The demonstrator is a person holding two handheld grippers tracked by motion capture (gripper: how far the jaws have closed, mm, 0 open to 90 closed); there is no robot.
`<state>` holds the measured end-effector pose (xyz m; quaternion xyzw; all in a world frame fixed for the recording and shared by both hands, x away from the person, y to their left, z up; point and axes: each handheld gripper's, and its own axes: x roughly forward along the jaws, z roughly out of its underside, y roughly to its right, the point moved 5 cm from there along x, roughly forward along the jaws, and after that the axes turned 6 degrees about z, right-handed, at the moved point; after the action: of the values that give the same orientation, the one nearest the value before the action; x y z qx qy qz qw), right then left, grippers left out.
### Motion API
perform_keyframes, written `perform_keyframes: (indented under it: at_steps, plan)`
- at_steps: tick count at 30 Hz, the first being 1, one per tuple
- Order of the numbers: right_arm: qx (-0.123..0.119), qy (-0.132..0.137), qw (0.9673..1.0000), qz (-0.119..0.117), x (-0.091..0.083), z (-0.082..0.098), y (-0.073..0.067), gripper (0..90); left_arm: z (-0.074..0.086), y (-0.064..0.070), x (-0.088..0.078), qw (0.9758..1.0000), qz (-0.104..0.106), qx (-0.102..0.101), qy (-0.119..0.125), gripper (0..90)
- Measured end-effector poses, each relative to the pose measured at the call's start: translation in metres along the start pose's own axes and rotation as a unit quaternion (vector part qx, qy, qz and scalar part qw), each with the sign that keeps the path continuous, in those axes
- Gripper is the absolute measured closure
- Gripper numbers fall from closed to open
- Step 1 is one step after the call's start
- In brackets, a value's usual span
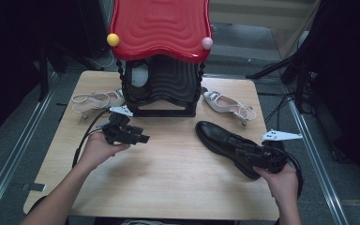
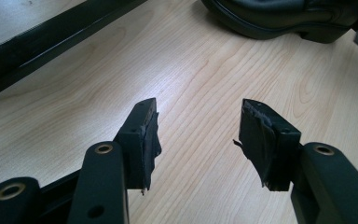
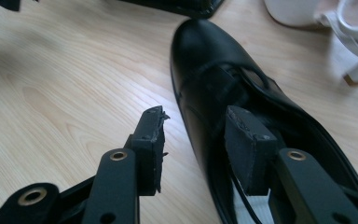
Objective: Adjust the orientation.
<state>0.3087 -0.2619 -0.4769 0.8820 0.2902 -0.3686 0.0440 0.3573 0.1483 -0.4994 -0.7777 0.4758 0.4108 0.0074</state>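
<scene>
The right gripper is straddling the black shoe's side wall near the heel at the table's right, jaws spread, not yet pinching. The stiff, smooth leather is probably gripping best at that collar. Farther off, the left gripper is hovering with jaws apart and nothing between them.

Boot right on table, before rack.

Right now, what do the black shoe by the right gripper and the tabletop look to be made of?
Black shoe: probably smooth leather or a leather-like synthetic, judging by the soft sheen on its toe. Tabletop: pale wood or a wood-look laminate, matte with visible grain lines; which of the two cannot be told.
</scene>
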Motion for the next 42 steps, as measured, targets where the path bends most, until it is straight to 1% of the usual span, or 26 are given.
perform_keyframes:
  at_steps: [2, 4, 6, 8, 9, 10, 11, 12, 14, 17, 19, 20, 21, 23, 25, 26, 27, 29, 30, 31, 32, 33, 35, 37, 39, 42]
  plan:
    - [0.002, -0.007, 0.9999, 0.011, -0.002, 0.004, 0.005, 59.3, 0.0, 0.0, 0.0, 1.0, -0.002, 0.0, 0.001, 47.7]
    - [0.002, -0.017, 0.9997, 0.015, 0.0, 0.007, 0.008, 59.4, 0.0, 0.0, 0.001, 1.0, -0.001, 0.0, 0.001, 47.7]
    - [0.004, -0.025, 0.9994, 0.022, 0.004, 0.008, 0.009, 59.7, 0.0, 0.001, 0.001, 1.0, 0.0, 0.0, 0.001, 47.8]
    - [-0.001, -0.03, 0.999, 0.032, 0.005, 0.008, 0.008, 60.9, 0.0, 0.001, 0.002, 1.0, 0.0, 0.001, 0.0, 47.9]
    - [0.001, -0.031, 0.999, 0.032, 0.005, 0.008, 0.009, 62.0, 0.0, 0.001, 0.002, 1.0, 0.0, 0.0, -0.001, 47.9]
    - [0.009, -0.036, 0.9989, 0.03, 0.004, 0.008, 0.01, 63.8, 0.001, 0.002, 0.003, 1.0, -0.001, 0.001, -0.003, 47.9]
    - [0.019, -0.047, 0.9984, 0.025, 0.004, 0.01, 0.011, 64.6, 0.001, 0.002, 0.002, 1.0, -0.001, 0.002, -0.004, 47.9]
    - [0.021, -0.056, 0.9979, 0.026, 0.004, 0.011, 0.012, 66.1, 0.001, 0.002, 0.002, 1.0, -0.002, 0.002, -0.004, 47.9]
    - [0.012, -0.071, 0.9972, 0.023, 0.005, 0.014, 0.011, 65.9, 0.001, 0.002, 0.001, 1.0, -0.002, 0.003, -0.002, 48.1]
    - [0.001, -0.08, 0.9966, 0.019, 0.014, 0.012, 0.006, 64.5, 0.001, 0.002, 0.0, 1.0, -0.003, 0.001, 0.002, 48.4]
    - [-0.008, -0.091, 0.9957, 0.018, 0.022, 0.01, 0.002, 64.1, 0.002, 0.003, -0.002, 1.0, -0.001, 0.002, 0.006, 52.1]
    - [-0.012, -0.097, 0.9949, 0.025, 0.025, 0.009, 0.0, 64.1, 0.002, 0.003, -0.003, 0.9999, -0.001, 0.004, 0.01, 53.8]
    - [-0.018, -0.103, 0.9941, 0.03, 0.029, 0.009, -0.001, 64.2, 0.002, 0.004, -0.004, 0.9999, 0.005, 0.002, 0.012, 55.4]
    - [-0.022, -0.111, 0.9929, 0.038, 0.036, 0.007, -0.003, 64.9, 0.003, 0.005, -0.006, 0.9999, 0.008, 0.003, 0.014, 59.6]
    - [-0.016, -0.115, 0.9924, 0.039, 0.042, 0.007, -0.002, 66.1, 0.004, 0.006, -0.007, 0.9998, 0.013, 0.001, 0.014, 66.3]
    - [-0.008, -0.116, 0.9923, 0.043, 0.045, 0.008, -0.001, 67.9, 0.004, 0.006, -0.008, 0.9998, 0.012, 0.001, 0.016, 67.5]
    - [-0.003, -0.112, 0.9929, 0.04, 0.048, 0.006, -0.001, 68.4, 0.005, 0.006, -0.008, 0.9997, 0.018, -0.003, 0.013, 70.0]
    - [-0.002, -0.109, 0.9936, 0.031, 0.051, 0.005, -0.002, 74.7, 0.007, 0.007, -0.009, 0.9999, 0.011, 0.001, 0.011, 71.5]
    - [0.001, -0.109, 0.9938, 0.02, 0.051, 0.004, -0.002, 78.6, 0.009, 0.007, -0.009, 0.9999, 0.009, 0.003, 0.008, 72.8]
    - [0.012, -0.109, 0.994, 0.004, 0.051, 0.003, -0.001, 81.7, 0.009, 0.007, -0.009, 0.9999, 0.009, 0.002, 0.007, 73.2]
    - [0.02, -0.109, 0.9938, -0.003, 0.051, 0.002, -0.001, 82.8, 0.01, 0.007, -0.01, 0.9999, 0.006, 0.0, 0.008, 73.2]
    - [0.023, -0.105, 0.9942, -0.003, 0.049, 0.0, -0.002, 83.0, 0.011, 0.006, -0.01, 0.9999, 0.006, -0.002, 0.011, 72.7]
    - [0.019, -0.105, 0.9943, -0.001, 0.047, -0.003, -0.004, 83.0, 0.012, 0.005, -0.011, 0.9998, 0.003, -0.007, 0.017, 69.3]
    - [0.018, -0.1, 0.9948, -0.013, 0.043, -0.008, -0.009, 82.9, 0.013, 0.003, -0.013, 0.9998, 0.0, -0.011, 0.018, 68.1]
    - [0.019, -0.09, 0.9954, -0.024, 0.043, -0.012, -0.015, 82.9, 0.015, 0.003, -0.014, 0.9997, 0.003, -0.014, 0.021, 67.9]
    - [0.008, -0.087, 0.9956, -0.033, 0.047, -0.019, -0.026, 82.6, 0.016, 0.005, -0.016, 0.9996, 0.001, -0.014, 0.023, 68.6]
